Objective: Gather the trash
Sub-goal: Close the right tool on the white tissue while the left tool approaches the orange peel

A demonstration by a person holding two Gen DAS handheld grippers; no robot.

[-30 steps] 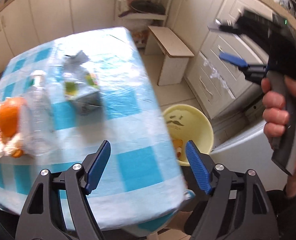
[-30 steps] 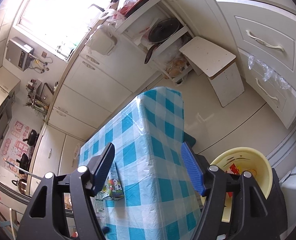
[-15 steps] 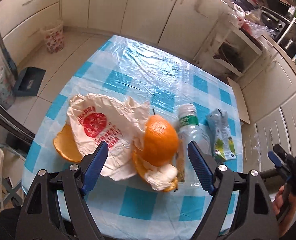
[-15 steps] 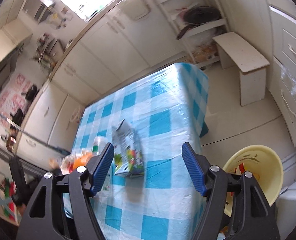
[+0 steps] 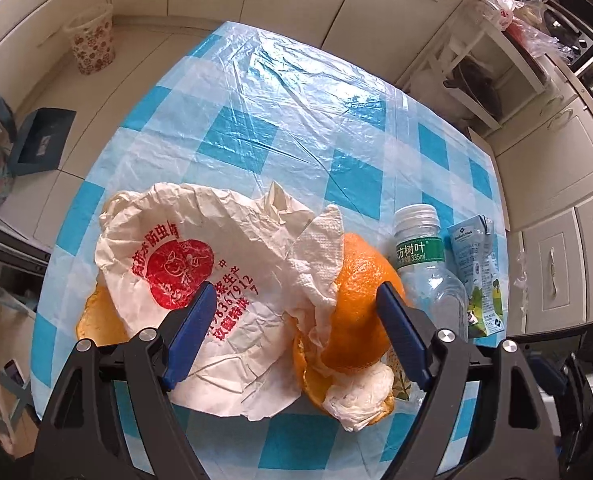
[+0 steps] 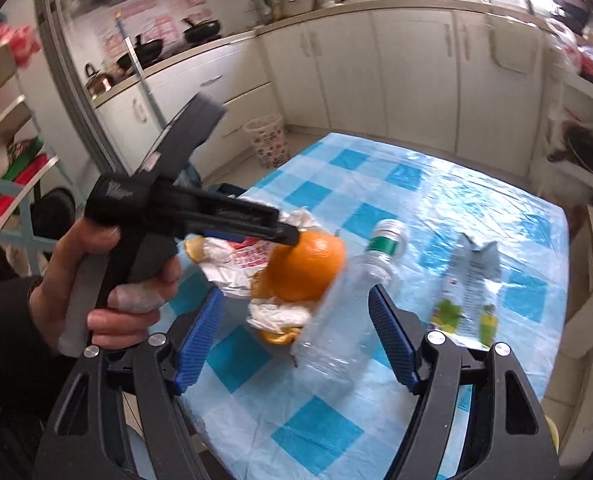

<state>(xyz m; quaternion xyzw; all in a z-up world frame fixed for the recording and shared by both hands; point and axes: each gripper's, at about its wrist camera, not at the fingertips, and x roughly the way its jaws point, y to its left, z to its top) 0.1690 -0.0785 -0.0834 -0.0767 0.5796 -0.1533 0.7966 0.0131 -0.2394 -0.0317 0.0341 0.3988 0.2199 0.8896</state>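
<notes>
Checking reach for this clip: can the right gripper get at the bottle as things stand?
Probably yes. The right gripper is open with the bottle lying just ahead between its fingers; the orange peel crowds one side, the carton lies apart.

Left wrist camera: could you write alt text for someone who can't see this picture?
An open two-finger gripper hovers over a pile of trash on a blue-checked table: crumpled white paper with red print, orange peel and a wadded tissue. Right of the pile lie an empty clear plastic bottle and a small drink carton.
</notes>
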